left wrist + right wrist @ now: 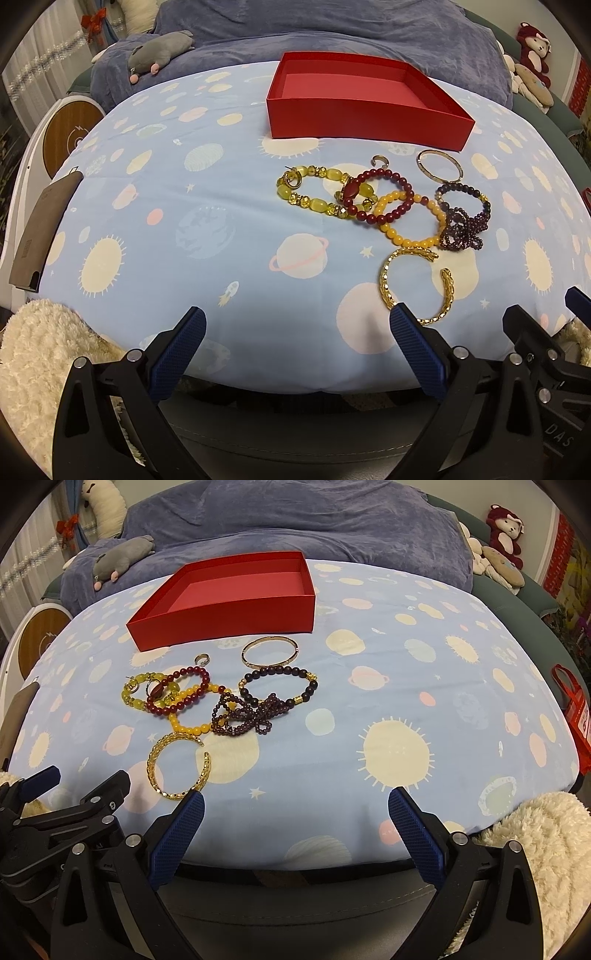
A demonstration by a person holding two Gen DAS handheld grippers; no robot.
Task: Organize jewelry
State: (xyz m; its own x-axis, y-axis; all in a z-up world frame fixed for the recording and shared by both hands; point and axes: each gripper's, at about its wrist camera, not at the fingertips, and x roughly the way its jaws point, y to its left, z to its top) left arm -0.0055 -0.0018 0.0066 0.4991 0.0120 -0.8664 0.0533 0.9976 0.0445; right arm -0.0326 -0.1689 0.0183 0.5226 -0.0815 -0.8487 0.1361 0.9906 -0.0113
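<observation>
An empty red box (364, 122) (236, 611) stands at the far side of the space-print cloth. In front of it lies a heap of jewelry: a gold cuff bangle (386, 284) (153, 771) nearest, a yellow bead bracelet (417, 242) (188, 729), a dark red bead bracelet (384, 173) (192, 672), a yellow-green stone bracelet (314, 201), purple bead strands (461, 229) (243, 718), a thin metal bangle (439, 168) (269, 650) and a small ring (378, 160) (202, 660). My left gripper (297, 325) is open, its right finger just before the cuff. My right gripper (295, 806) is open over bare cloth.
The cloth covers a round surface (406, 686) with a padded edge below the fingers. A fluffy cream blanket (40, 354) (543, 842) lies at the near corners. A brown card (40, 229) sits at the left edge. Plush toys (159, 50) (504, 531) lie behind.
</observation>
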